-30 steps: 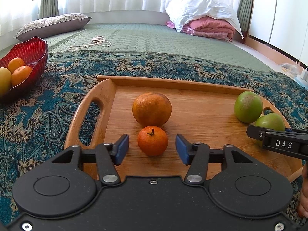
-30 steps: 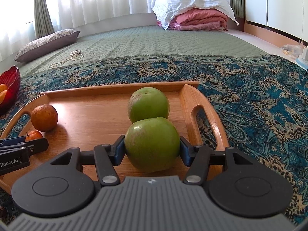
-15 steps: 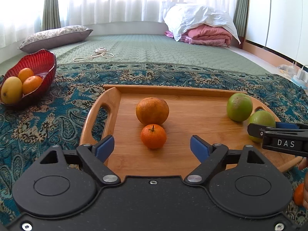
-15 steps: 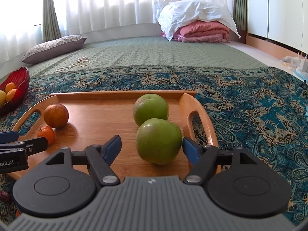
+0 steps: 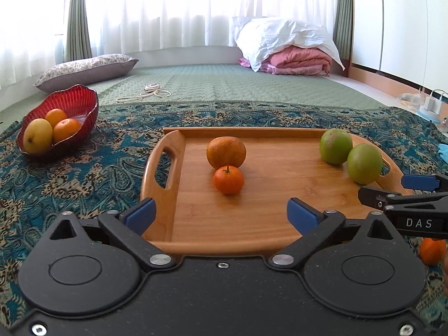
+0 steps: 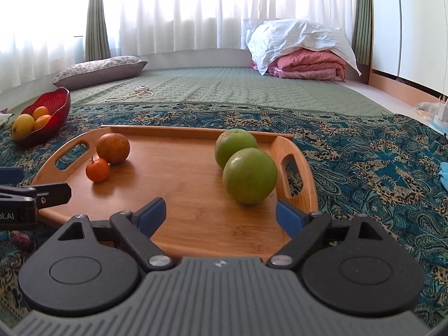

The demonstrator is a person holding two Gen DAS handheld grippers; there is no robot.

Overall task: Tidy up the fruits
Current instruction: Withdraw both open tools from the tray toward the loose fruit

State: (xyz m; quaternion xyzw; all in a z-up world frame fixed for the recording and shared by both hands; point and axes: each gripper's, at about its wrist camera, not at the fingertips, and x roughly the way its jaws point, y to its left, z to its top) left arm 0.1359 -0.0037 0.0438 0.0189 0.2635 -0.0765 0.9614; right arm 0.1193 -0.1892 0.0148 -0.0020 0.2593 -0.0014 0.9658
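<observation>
A wooden tray [image 5: 268, 168] [image 6: 179, 196] lies on a patterned blanket. On its left side sit a large orange [image 5: 226, 152] [image 6: 113, 148] and a small tangerine [image 5: 228, 180] [image 6: 97, 170]. On its right side two green fruits touch: the near one [image 5: 364, 163] [image 6: 249, 179] and the far one [image 5: 335, 146] [image 6: 233, 142]. My left gripper [image 5: 221, 215] is open and empty, at the tray's near edge. My right gripper [image 6: 221, 215] is open and empty, just short of the near green fruit.
A red bowl [image 5: 75, 106] [image 6: 56, 106] with a yellow mango and two oranges stands at the left on the blanket. An orange fruit [image 5: 432, 250] lies off the tray at the right. A pillow, a cord and folded bedding lie behind.
The left gripper opened wide off the tangerine and the right gripper let go of the near green fruit. Both pulled back and up from the tray; the fruits stayed put.
</observation>
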